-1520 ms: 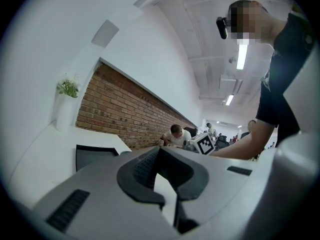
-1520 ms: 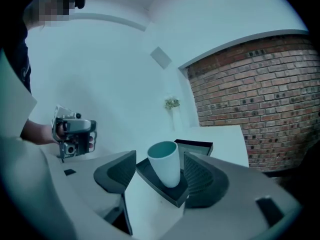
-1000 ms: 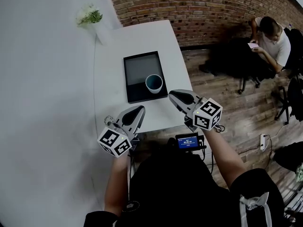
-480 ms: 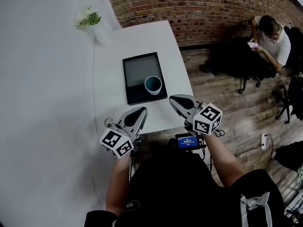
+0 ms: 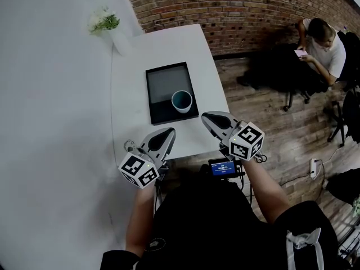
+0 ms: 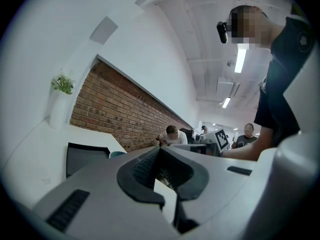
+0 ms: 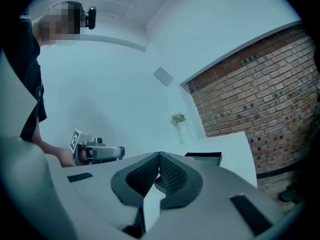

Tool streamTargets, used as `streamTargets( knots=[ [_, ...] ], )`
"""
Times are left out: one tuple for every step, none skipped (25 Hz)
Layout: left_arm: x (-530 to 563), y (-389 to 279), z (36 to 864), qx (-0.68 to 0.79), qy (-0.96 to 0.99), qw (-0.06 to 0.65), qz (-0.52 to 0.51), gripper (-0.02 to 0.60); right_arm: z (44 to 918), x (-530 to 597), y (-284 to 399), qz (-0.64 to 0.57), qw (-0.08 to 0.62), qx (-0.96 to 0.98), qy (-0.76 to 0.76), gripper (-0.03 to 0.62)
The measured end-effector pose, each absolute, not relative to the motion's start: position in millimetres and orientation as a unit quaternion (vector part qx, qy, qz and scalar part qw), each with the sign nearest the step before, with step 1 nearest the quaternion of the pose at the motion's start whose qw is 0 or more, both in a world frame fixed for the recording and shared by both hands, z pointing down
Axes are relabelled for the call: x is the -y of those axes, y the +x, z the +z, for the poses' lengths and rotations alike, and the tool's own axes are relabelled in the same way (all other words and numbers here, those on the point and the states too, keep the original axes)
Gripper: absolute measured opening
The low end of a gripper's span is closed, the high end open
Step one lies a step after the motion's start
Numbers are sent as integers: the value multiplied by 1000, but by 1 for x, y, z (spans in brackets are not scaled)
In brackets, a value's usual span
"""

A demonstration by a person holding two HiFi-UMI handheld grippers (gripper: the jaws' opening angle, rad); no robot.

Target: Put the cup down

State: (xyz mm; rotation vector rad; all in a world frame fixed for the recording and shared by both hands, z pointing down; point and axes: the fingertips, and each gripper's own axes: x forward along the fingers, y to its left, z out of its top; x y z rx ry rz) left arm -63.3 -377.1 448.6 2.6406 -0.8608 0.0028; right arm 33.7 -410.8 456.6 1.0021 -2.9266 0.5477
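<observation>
As I judge it, the job is done: the cup [image 5: 181, 100] stands upright and alone on the dark tray [image 5: 163, 83], near the tray's near right corner, with nothing touching it. Both of my tools are pulled back to the near edge of the white table [image 5: 169, 44], well apart from the cup. The left gripper [image 5: 167, 130] has its jaws pressed together on nothing, and its own view shows the ribbed pads meeting at the tip with only the room behind them. The right gripper [image 5: 206, 116] is the same, jaws together and empty, the pads meeting in a thin seam. All that I think is left is to hold off or withdraw; no further handling of the cup looks needed. The cup is a small round thing with a pale rim and a darker teal inside, smooth and probably glazed or plastic, though I cannot tell which. The tray is a flat rectangle with a low raised edge and a matte, dull grey face. The table top is smooth, plain and white. The grippers are grey moulded shells with black textured pads. Behind stand a rough brick wall [image 5: 242, 10] and a small leafy plant [image 5: 105, 20].
</observation>
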Motion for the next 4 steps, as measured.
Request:
streamTargets(
  knots=[
    [377, -63, 449, 305, 935, 182, 2, 8, 457, 411, 34, 174, 1, 931, 319, 14],
    [378, -63, 449, 305, 935, 182, 2, 8, 457, 412, 34, 174, 2, 931, 320, 14],
    [378, -63, 448, 305, 935, 182, 2, 8, 457, 413, 34, 174, 3, 932, 320, 14],
    [378, -63, 448, 306, 934, 183, 2, 8, 457, 414, 34, 173, 4, 932, 320, 14]
  ],
)
